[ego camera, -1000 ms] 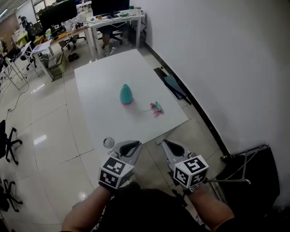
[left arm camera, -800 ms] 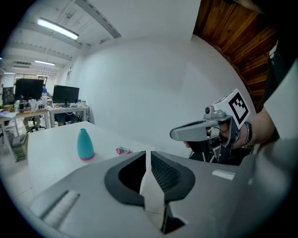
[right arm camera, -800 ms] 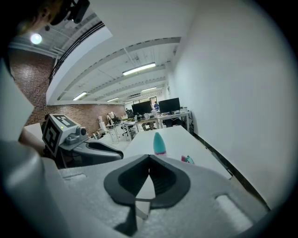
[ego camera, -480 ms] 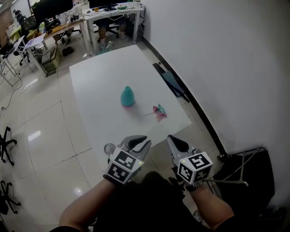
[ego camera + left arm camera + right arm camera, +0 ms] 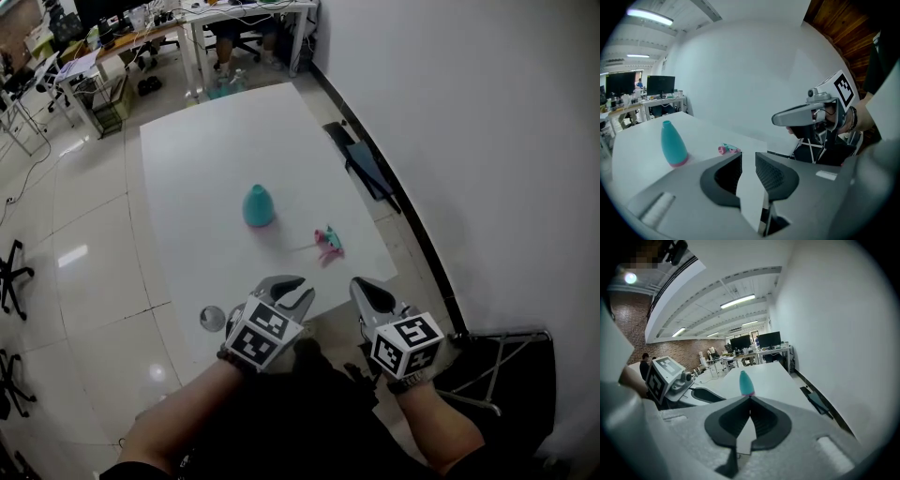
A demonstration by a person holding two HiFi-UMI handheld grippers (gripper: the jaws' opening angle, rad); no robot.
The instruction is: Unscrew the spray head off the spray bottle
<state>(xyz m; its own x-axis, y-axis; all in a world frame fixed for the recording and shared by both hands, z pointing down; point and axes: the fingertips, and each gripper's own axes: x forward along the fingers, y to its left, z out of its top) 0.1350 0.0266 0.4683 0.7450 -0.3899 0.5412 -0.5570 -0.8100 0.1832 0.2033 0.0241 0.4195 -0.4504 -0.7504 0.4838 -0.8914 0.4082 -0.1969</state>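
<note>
A teal spray bottle stands upright and headless near the middle of the white table. Its pink and teal spray head lies on the table to the bottle's right, apart from it. Both grippers hang off the table's near edge, well short of both objects. My left gripper is opening, with a narrow gap between its jaws and nothing in it. My right gripper is shut and empty. The left gripper view shows the bottle and the head ahead. In the right gripper view the bottle stands straight ahead.
A dark panel leans on the floor by the white wall, right of the table. A shiny round object sits low at the table's near left corner. Desks with monitors stand beyond the far end. A black stand is at my right.
My left gripper's jaws have parted slightly. Both grippers have stayed at the near table edge while the head view shifted a little; bottle and spray head have not moved.
</note>
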